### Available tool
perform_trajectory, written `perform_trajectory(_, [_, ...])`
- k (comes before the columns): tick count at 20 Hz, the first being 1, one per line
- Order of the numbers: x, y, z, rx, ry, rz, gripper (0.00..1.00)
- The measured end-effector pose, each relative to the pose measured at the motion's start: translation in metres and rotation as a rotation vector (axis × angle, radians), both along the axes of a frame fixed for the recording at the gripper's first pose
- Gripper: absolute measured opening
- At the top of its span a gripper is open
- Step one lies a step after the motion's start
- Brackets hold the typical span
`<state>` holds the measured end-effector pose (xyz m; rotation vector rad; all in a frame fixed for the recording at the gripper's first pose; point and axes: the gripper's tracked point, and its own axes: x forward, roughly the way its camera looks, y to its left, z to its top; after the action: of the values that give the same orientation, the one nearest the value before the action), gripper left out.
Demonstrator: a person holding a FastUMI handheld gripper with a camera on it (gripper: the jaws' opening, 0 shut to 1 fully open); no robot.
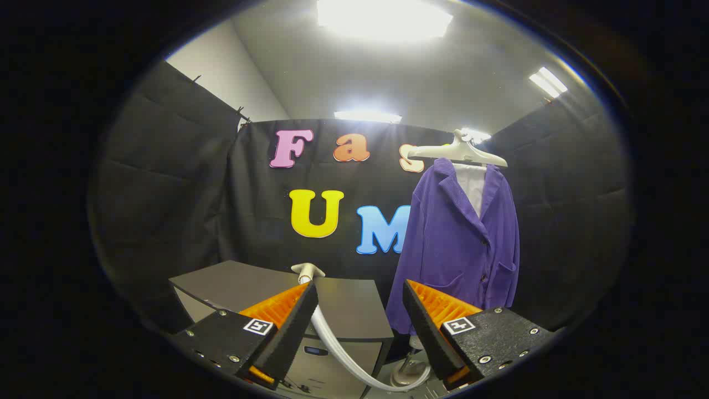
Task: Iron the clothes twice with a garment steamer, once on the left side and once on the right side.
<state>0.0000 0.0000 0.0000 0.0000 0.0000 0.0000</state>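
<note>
A purple jacket (pixel 462 244) hangs on a white hanger (pixel 460 152) ahead of the right finger, in front of the booth wall. The garment steamer's pale head (pixel 308 271) rests on top of a grey cabinet (pixel 349 302), just beyond the left fingertip. Its white ribbed hose (pixel 340 354) curves down between the fingers to a round base (pixel 407 377) on the floor. My gripper (pixel 360 296) is open, with nothing between its fingers; it hovers short of the steamer head and apart from it.
The grey cabinet stands below the left finger, close to the jacket's lower hem. Black cloth walls close the booth on three sides. Bright ceiling lights (pixel 382 19) shine overhead.
</note>
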Motion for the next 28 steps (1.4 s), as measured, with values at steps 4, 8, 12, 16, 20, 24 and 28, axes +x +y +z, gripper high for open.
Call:
perform_trajectory(4, [0.009,-0.008,0.013,0.007,-0.008,0.024,0.95])
perform_trajectory(8, [0.007,-0.009,0.030,0.028,-0.036,0.071,0.95])
perform_trajectory(12, [0.001,-0.019,0.041,-0.011,-0.030,0.095,0.95])
perform_trajectory(16, [-0.009,-0.023,0.051,0.062,-0.027,0.134,0.95])
perform_trajectory(20, [-0.016,-0.028,0.055,0.111,-0.004,0.210,0.95])
perform_trajectory(24, [-0.022,-0.025,0.060,0.123,0.013,0.308,0.95])
perform_trajectory(28, [-0.021,-0.008,0.057,0.118,0.069,0.395,0.95])
